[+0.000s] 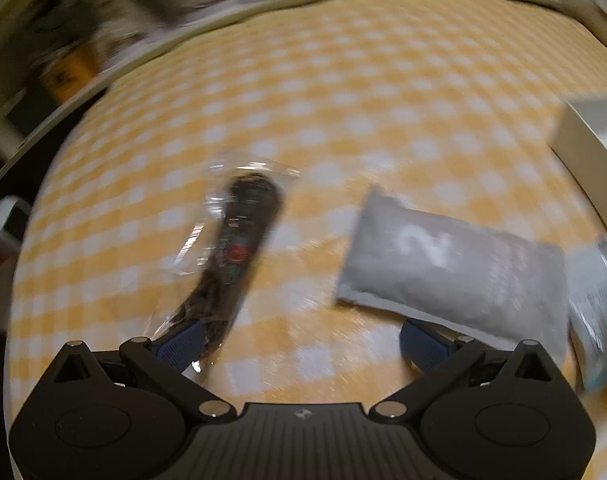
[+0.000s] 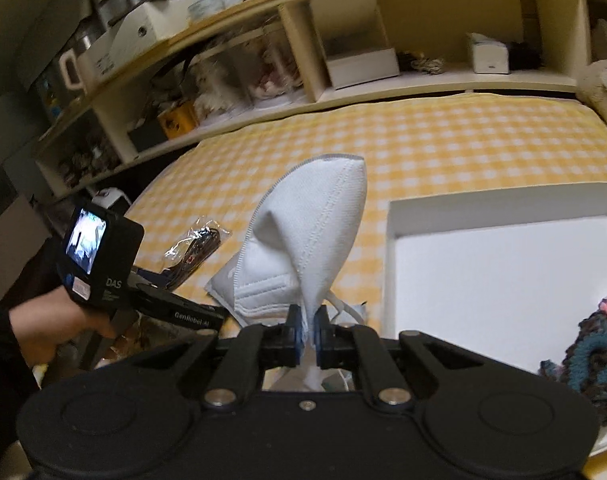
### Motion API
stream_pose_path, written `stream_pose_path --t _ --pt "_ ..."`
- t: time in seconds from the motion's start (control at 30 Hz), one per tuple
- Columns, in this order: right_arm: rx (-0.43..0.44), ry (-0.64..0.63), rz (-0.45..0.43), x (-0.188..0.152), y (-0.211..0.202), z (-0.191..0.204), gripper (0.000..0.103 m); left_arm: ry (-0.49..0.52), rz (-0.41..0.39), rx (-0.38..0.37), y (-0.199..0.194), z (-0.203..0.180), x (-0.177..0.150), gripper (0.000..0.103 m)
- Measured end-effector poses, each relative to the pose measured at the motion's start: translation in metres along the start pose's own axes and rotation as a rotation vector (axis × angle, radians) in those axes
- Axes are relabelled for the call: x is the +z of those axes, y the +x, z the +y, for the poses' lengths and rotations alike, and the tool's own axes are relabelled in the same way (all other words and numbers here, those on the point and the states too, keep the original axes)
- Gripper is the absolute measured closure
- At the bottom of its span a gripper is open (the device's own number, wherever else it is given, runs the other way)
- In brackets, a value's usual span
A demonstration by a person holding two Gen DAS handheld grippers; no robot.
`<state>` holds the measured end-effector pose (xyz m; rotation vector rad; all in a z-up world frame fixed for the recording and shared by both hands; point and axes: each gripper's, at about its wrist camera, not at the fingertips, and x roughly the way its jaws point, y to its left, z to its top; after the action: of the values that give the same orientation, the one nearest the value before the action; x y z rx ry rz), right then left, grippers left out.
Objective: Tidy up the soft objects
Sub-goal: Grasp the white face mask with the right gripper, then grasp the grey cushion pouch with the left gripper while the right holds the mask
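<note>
My right gripper [image 2: 310, 328] is shut on a white folded face mask [image 2: 319, 216] and holds it upright above the yellow checked cloth [image 2: 443, 140]. My left gripper [image 1: 303, 340] is open and empty, low over the cloth. A clear bag with a dark item [image 1: 239, 232] lies by its left finger; it also shows in the right wrist view [image 2: 195, 248]. A grey pouch marked 2 [image 1: 455, 272] lies by its right finger. A white tray [image 2: 503, 272] sits at the right, with a dark crocheted piece [image 2: 587, 360] in its near corner.
A wooden shelf unit [image 2: 343, 60] with boxes and clutter runs along the far edge of the cloth. A beige plush shape [image 2: 603, 88] sits at the far right. The left hand-held unit with its screen [image 2: 99, 256] is at the left. The tray's edge [image 1: 583, 152] shows at the right.
</note>
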<state>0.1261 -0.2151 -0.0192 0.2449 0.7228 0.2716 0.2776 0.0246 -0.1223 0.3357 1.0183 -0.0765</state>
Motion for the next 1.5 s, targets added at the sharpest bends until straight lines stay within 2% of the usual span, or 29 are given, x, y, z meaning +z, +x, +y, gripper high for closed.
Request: stream_pose_path --t 0.03,0.1,0.27,0.4,0.53,0.63,0.77,0.87,0.97,1.07,1.2,1.33,1.5 --pt "0.002 0.007 -0.003 0.001 -0.001 -0.002 0.096 -0.031 -0.004 0.012 -0.001 0.002 0.001 0.002" --pt "0.006 0.017 -0.008 0.002 -0.002 -0.006 0.096 -0.082 -0.018 -0.019 -0.008 0.005 0.001 0.004" --pt "0.019 0.044 -0.028 0.009 -0.006 -0.013 0.096 -0.328 -0.055 -0.211 -0.034 0.016 0.009 0.007" --pt "0.019 0.069 -0.032 0.014 -0.004 -0.02 0.096 -0.463 -0.009 -0.313 -0.037 0.004 0.015 0.007" --pt "0.019 0.088 -0.036 0.016 -0.004 -0.027 0.096 -0.535 0.064 -0.329 -0.027 -0.024 0.015 0.006" --pt "0.014 0.103 -0.046 0.017 -0.005 -0.032 0.096 -0.561 0.103 -0.268 -0.011 -0.043 0.021 0.006" --pt "-0.009 0.114 -0.048 0.016 -0.004 -0.038 0.096 -0.56 0.092 -0.153 0.006 -0.061 0.031 0.005" --pt "-0.022 0.126 -0.039 0.015 -0.001 -0.045 0.096 -0.508 0.071 -0.058 0.01 -0.078 0.036 0.004" --pt "-0.022 0.138 -0.032 0.014 0.001 -0.049 0.096 -0.457 0.051 -0.008 0.012 -0.089 0.036 0.005" --pt "-0.018 0.141 -0.031 0.013 0.0 -0.051 0.096 -0.35 0.024 -0.024 0.012 -0.103 0.032 0.009" --pt "-0.015 0.142 -0.027 0.012 -0.001 -0.05 0.096 -0.247 0.005 -0.061 0.002 -0.094 0.01 0.013" --pt "-0.012 0.131 -0.025 0.012 -0.002 -0.047 0.096 -0.264 0.021 -0.074 -0.007 -0.072 -0.007 0.025" --pt "-0.015 0.115 -0.022 0.01 -0.002 -0.043 0.096 -0.355 0.02 -0.092 -0.011 -0.048 -0.017 0.026"
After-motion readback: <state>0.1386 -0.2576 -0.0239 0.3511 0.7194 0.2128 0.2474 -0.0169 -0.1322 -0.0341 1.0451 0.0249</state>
